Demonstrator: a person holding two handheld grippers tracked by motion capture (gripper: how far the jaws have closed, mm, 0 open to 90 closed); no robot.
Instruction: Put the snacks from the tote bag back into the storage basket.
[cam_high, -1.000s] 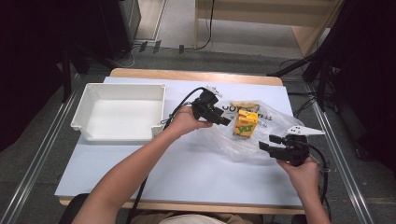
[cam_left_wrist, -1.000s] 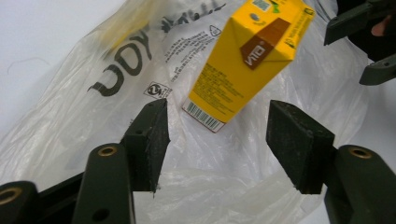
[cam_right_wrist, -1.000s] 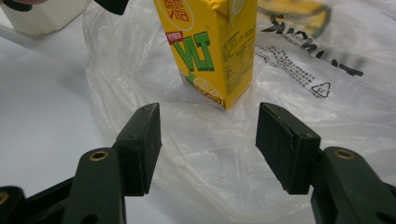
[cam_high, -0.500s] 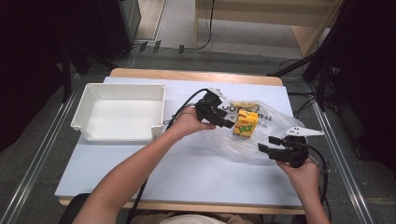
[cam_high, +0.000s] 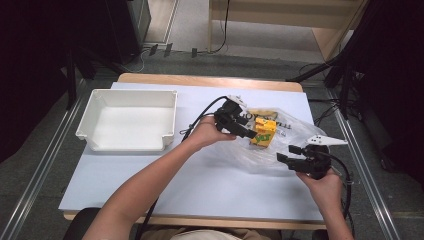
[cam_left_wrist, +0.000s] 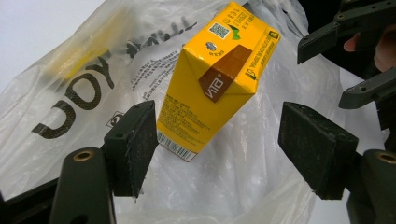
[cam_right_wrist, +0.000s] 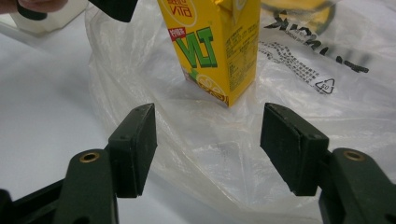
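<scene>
A yellow drink carton stands on a crumpled clear plastic bag at the table's right middle. My left gripper hovers just left of the carton. It is open, its jaws have just been opening, and the carton's lower end sits beyond the pads, untouched. My right gripper rests low at the bag's right edge, pointing at the carton. It is open too, its jaws have just widened, and between them lies only bag film.
A white tray sits at the table's left, nothing in it. A second yellowish item lies in the bag behind the carton. Black cables trail from both grippers toward the front edge. Bare tabletop lies in front of the bag.
My left gripper has edged slightly right, toward the carton. The right hand and the carton have stayed where they were.
</scene>
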